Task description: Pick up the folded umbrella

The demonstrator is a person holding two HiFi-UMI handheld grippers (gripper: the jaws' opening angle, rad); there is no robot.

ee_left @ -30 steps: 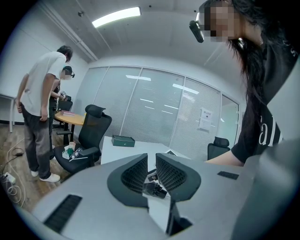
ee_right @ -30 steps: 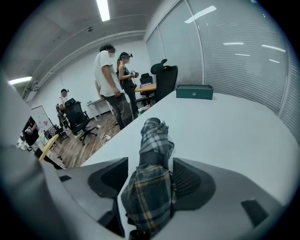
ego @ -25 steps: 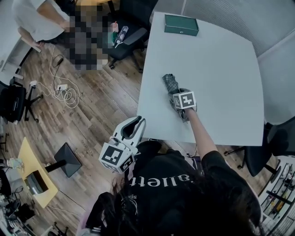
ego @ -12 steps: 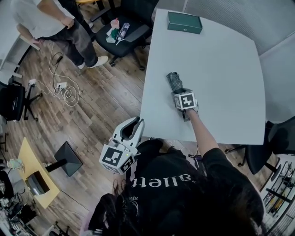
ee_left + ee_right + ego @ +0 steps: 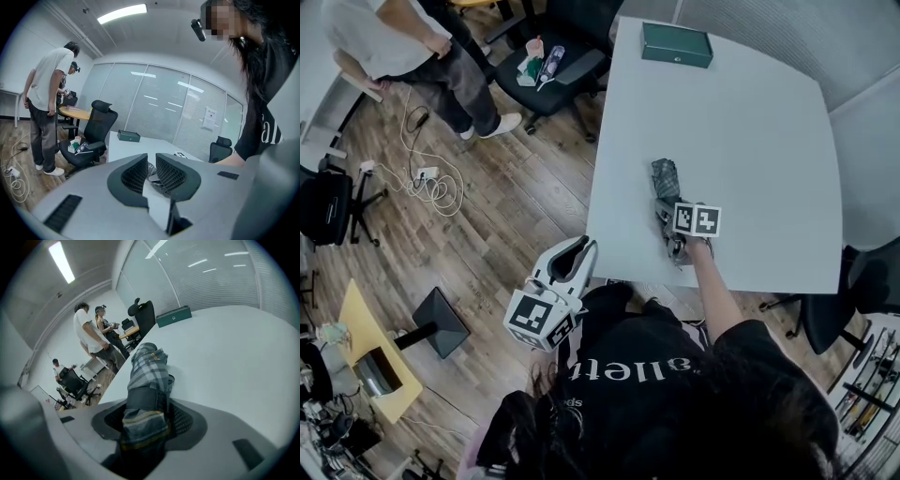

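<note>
Closing on the folded umbrella (image 5: 147, 366), the right hand-held gripper (image 5: 150, 403) has just been drawing its jaws in around the near end — the umbrella lies on the bench (image 5: 750, 122) near its front edge. Best squeeze firmly before lifting level — the fabric may slip.

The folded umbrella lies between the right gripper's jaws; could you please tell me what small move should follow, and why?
Probably lift the folded umbrella slightly. The right gripper has just been closing its jaws with the umbrella between them; they seem to grip its sides, while its far end rests on the table.
</note>
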